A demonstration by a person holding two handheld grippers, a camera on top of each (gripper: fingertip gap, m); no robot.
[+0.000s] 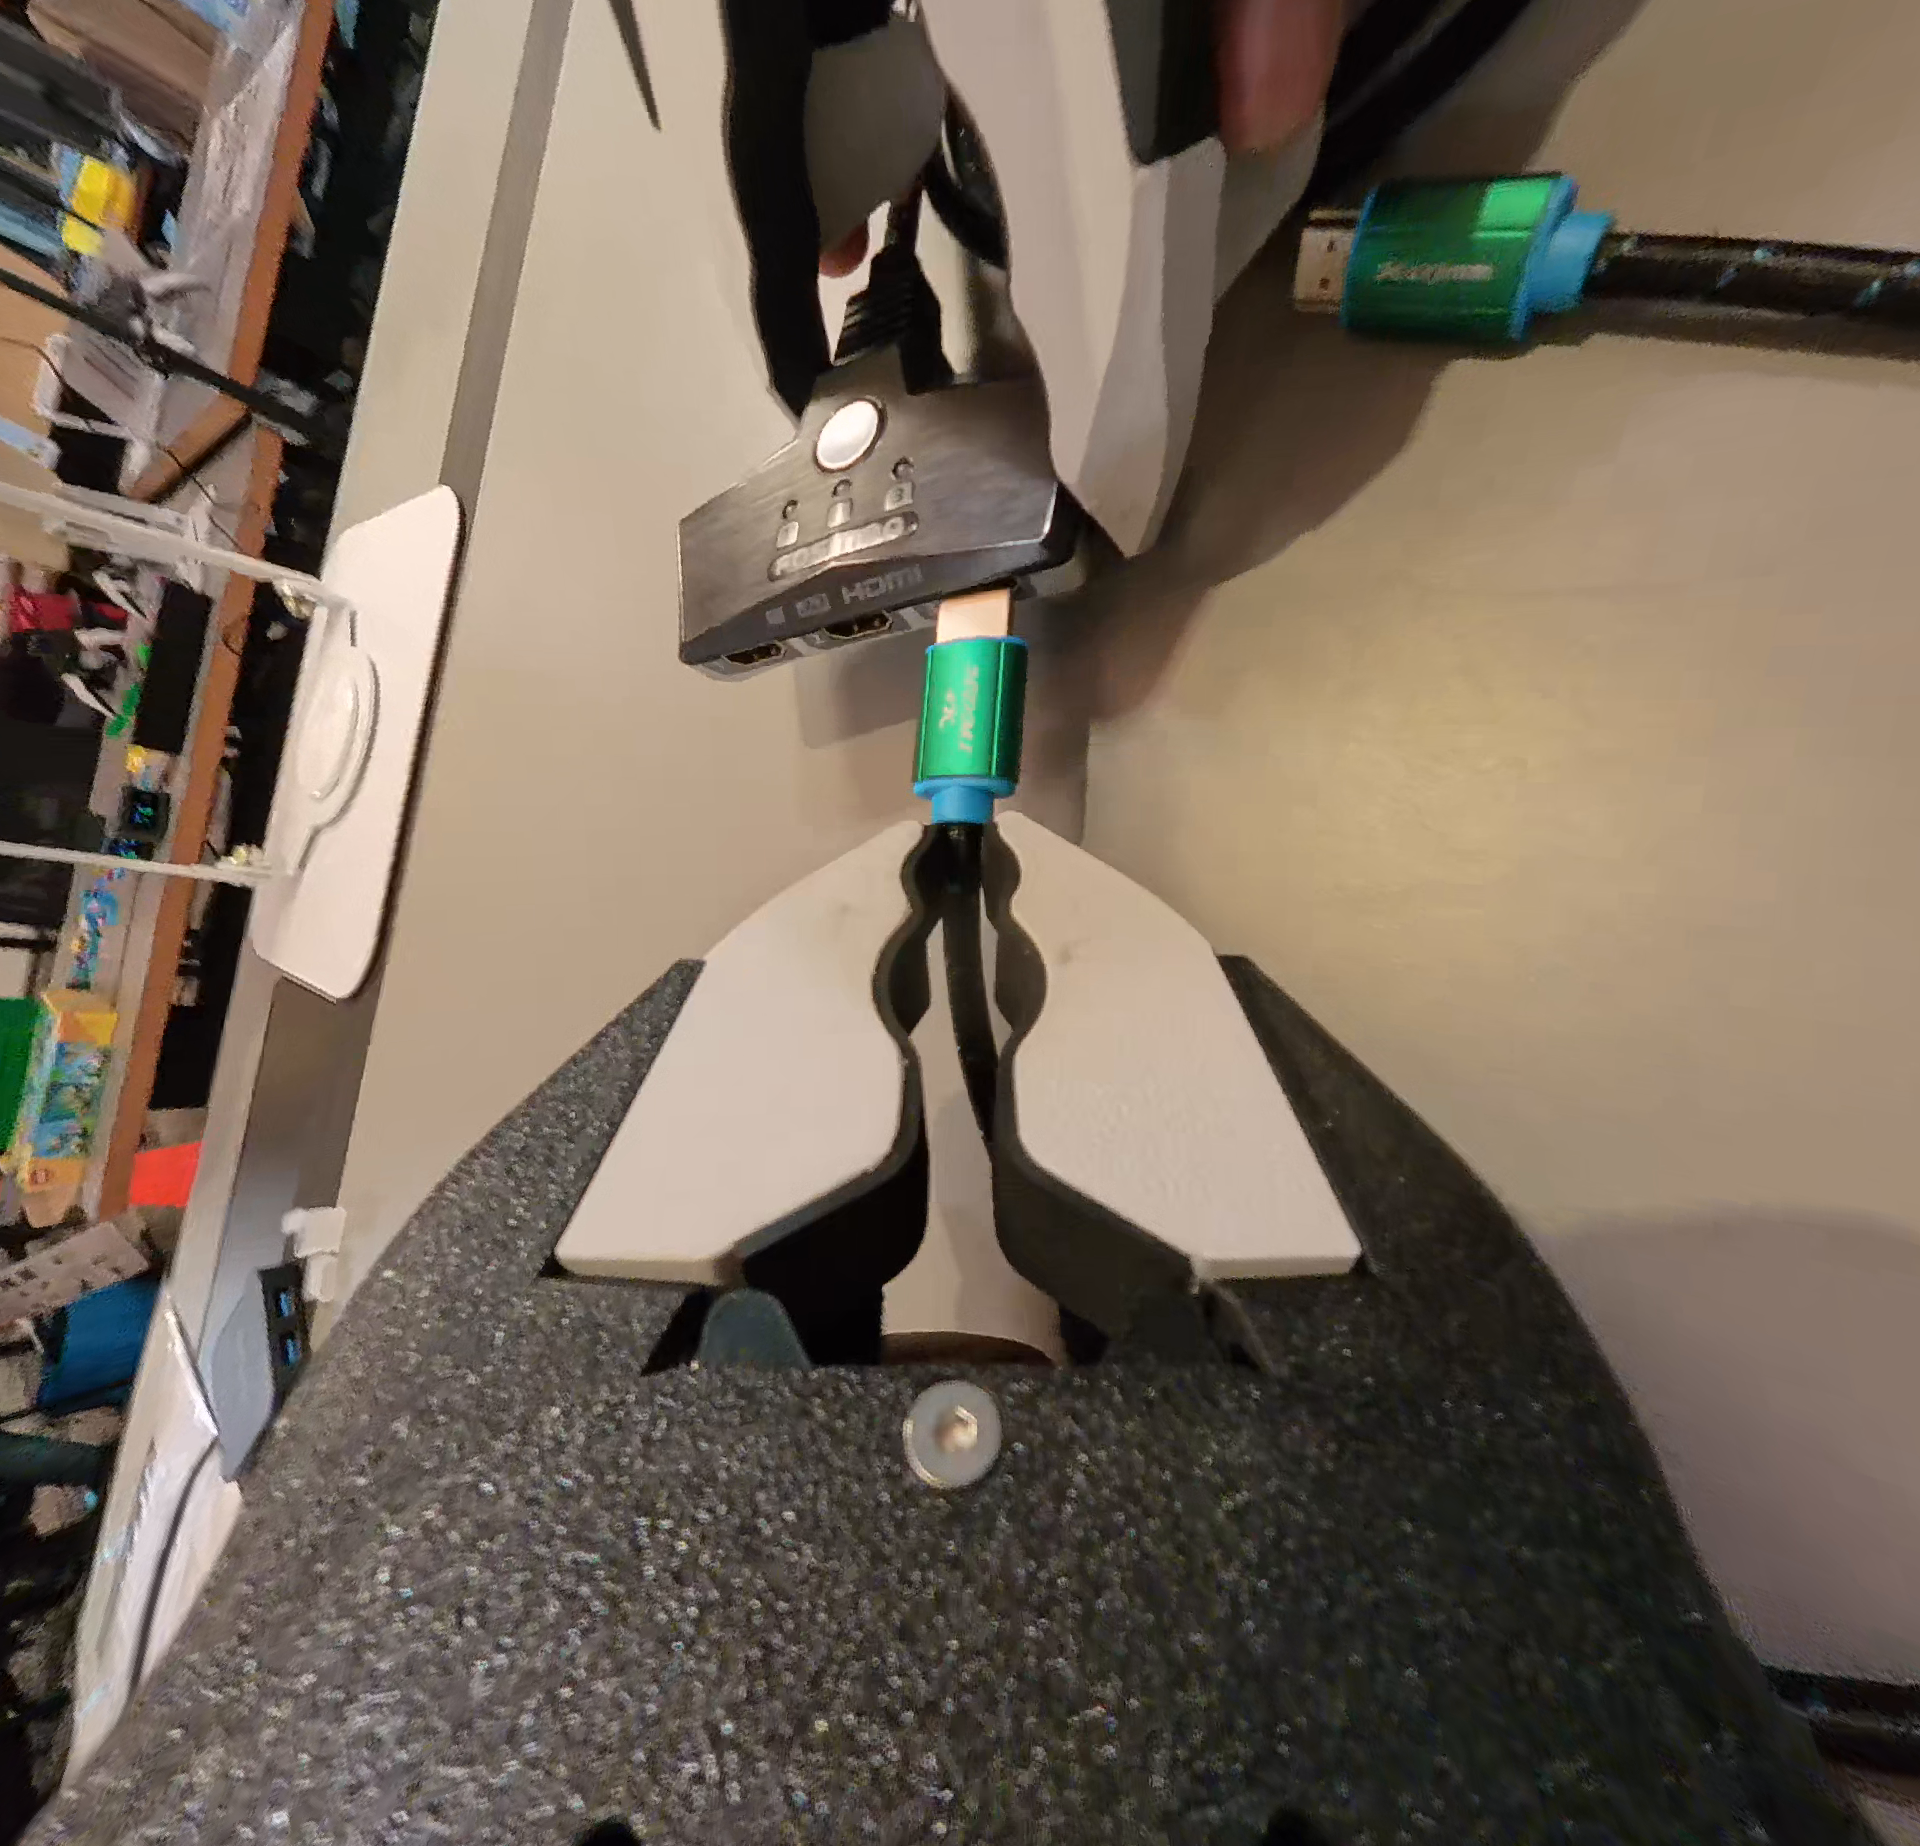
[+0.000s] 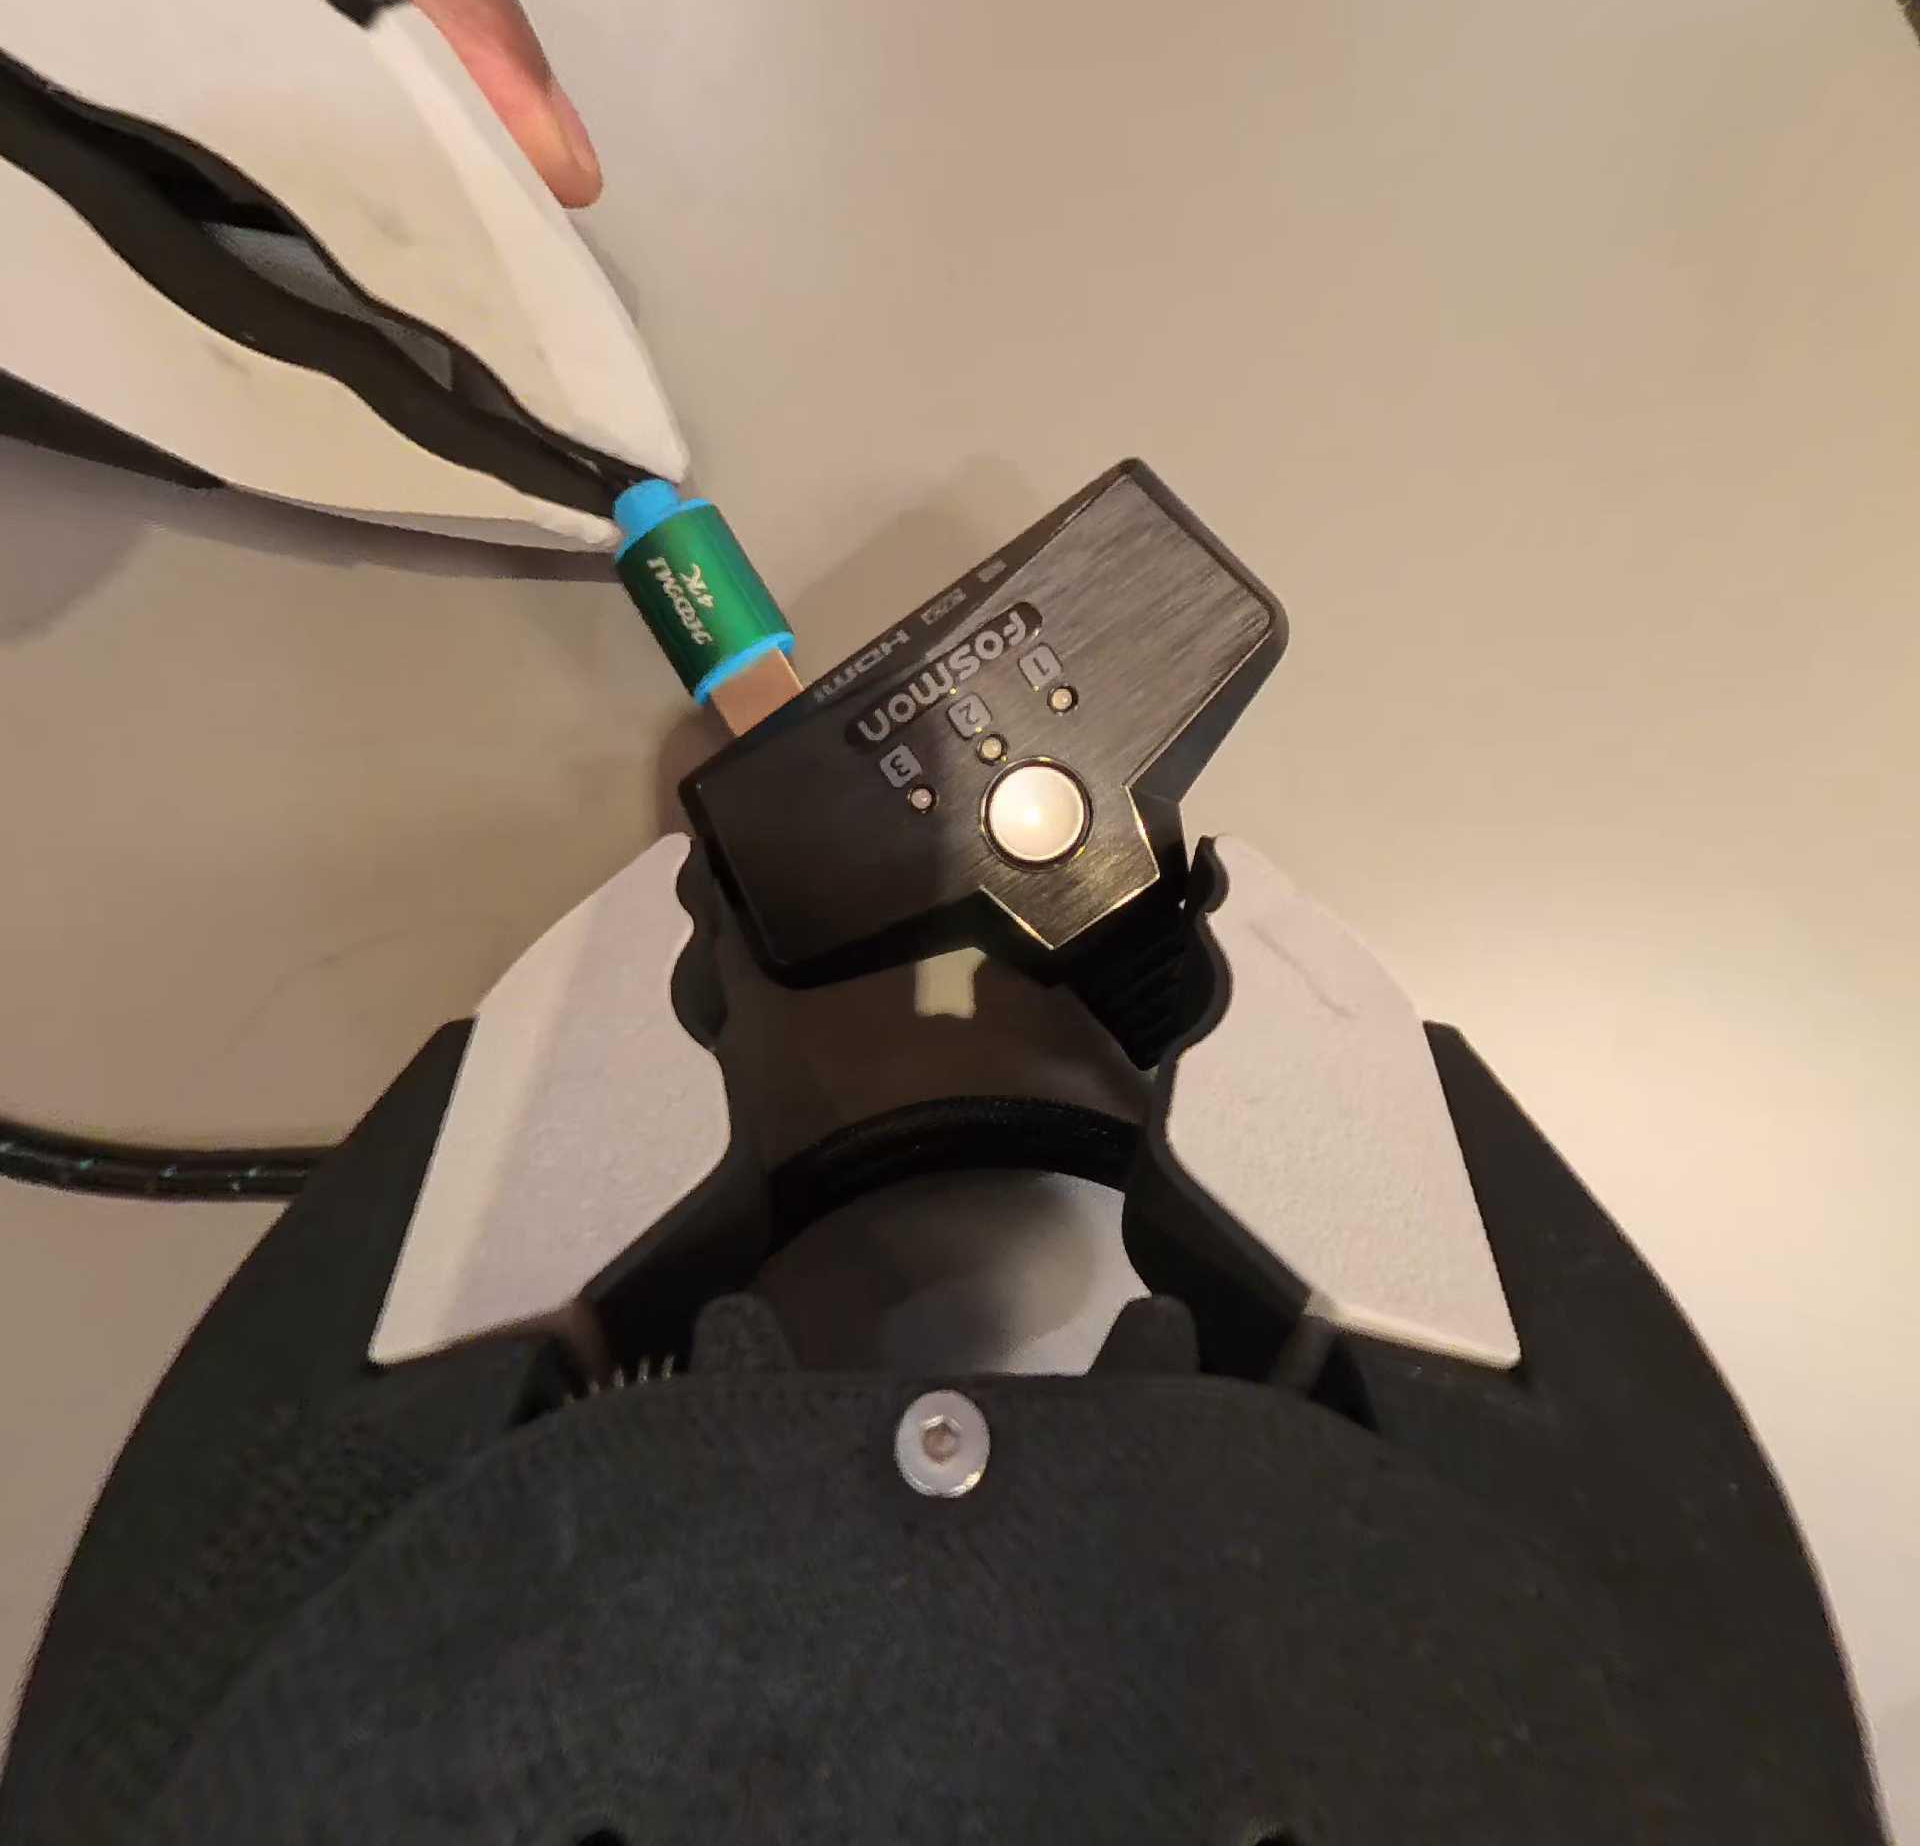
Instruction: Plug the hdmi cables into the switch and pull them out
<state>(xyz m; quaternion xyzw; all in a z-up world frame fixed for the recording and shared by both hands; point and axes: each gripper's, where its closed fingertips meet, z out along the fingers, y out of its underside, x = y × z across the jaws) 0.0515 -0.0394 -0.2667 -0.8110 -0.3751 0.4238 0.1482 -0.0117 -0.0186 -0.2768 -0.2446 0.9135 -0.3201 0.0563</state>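
The black HDMI switch (image 1: 868,539) (image 2: 997,747) lies on the pale table. My left gripper (image 1: 961,846) is shut on the black cable just behind a green and blue HDMI plug (image 1: 966,721) (image 2: 698,599). The plug's metal tip is partly inside the switch's end port, with bare metal showing. My right gripper (image 2: 956,861) is shut on the rear of the switch and its black fixed cable (image 2: 1153,975); it also shows in the left wrist view (image 1: 1101,362). A second green and blue HDMI plug (image 1: 1455,253) lies loose on the table at the upper right.
A white stand base (image 1: 343,747) sits at the table's left edge. Shelves with boxes stand beyond that edge. A braided black cable (image 2: 145,1168) runs across the table at my right gripper's left. A person's fingers (image 2: 520,61) show on the left gripper. The left gripper's tips are roughly 7 centimetres from the right gripper's.
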